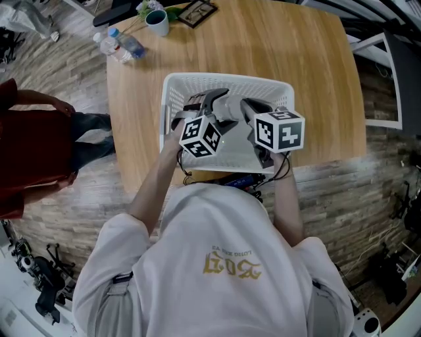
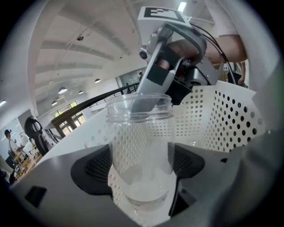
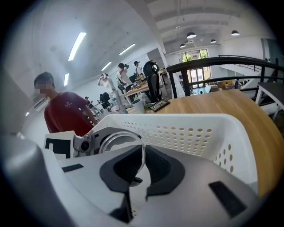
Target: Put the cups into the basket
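A clear plastic cup (image 2: 140,146) stands upright over the white basket (image 2: 222,115), between the pads of my left gripper (image 2: 141,166). Those pads sit wide, close at either side of it. From above, my right gripper (image 2: 148,99) reaches down and pinches the cup's rim. In the right gripper view the right gripper (image 3: 143,166) is shut on the thin rim wall of the cup (image 3: 116,141). In the head view both grippers, left (image 1: 207,102) and right (image 1: 247,108), meet over the basket (image 1: 197,80), and the cup is mostly hidden by them.
The basket sits at the near edge of a round wooden table (image 1: 296,59). At the table's far side stand a mug (image 1: 156,22), water bottles (image 1: 122,45) and a picture frame (image 1: 197,11). A person in red (image 1: 26,151) stands at the left.
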`<state>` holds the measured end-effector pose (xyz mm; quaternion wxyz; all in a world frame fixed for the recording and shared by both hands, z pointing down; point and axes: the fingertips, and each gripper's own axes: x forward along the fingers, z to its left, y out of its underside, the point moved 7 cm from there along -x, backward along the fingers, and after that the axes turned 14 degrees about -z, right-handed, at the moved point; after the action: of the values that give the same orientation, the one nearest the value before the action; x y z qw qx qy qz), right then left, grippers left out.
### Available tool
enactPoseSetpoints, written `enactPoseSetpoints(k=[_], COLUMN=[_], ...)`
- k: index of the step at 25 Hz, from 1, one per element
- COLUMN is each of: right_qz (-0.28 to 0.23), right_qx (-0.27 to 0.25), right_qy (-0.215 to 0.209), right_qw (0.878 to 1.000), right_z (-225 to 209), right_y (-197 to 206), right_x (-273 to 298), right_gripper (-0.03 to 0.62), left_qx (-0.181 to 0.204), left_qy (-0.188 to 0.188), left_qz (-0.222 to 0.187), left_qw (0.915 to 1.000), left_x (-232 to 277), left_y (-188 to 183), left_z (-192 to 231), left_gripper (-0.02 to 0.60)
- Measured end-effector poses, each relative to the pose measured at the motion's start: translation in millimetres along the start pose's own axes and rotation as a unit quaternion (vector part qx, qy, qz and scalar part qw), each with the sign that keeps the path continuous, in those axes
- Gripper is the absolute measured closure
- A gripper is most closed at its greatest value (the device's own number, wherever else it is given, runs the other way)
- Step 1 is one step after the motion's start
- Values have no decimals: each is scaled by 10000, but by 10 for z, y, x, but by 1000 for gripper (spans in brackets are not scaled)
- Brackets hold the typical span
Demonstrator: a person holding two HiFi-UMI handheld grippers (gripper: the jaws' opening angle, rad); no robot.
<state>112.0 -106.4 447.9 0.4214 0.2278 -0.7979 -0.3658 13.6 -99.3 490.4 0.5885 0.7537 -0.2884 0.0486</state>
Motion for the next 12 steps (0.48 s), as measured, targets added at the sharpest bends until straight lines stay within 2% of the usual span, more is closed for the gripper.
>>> enactPoseSetpoints(k=[3, 6, 9, 12], right_qz=[204, 318, 369, 482], right_qx=[-398, -620, -752, -1151], right_qy=[202, 360, 410, 547], right_qw=[9988, 9969, 9956, 9907], right_z=[-12, -45, -33, 18], right_y=[31, 68, 51, 15], right_x=[25, 29, 17, -9], right_gripper=[562, 562, 562, 562], left_qx=[-18, 130, 158, 123], left_qy=[228, 444, 462, 377], left_qz=[190, 427, 498, 483], left_qw=[9996, 9980, 9976, 9980], left_x=[14, 4, -16, -58], left_y=[14, 39, 40, 12], left_z=[-50, -113, -122, -100], left_gripper=[202, 202, 202, 202])
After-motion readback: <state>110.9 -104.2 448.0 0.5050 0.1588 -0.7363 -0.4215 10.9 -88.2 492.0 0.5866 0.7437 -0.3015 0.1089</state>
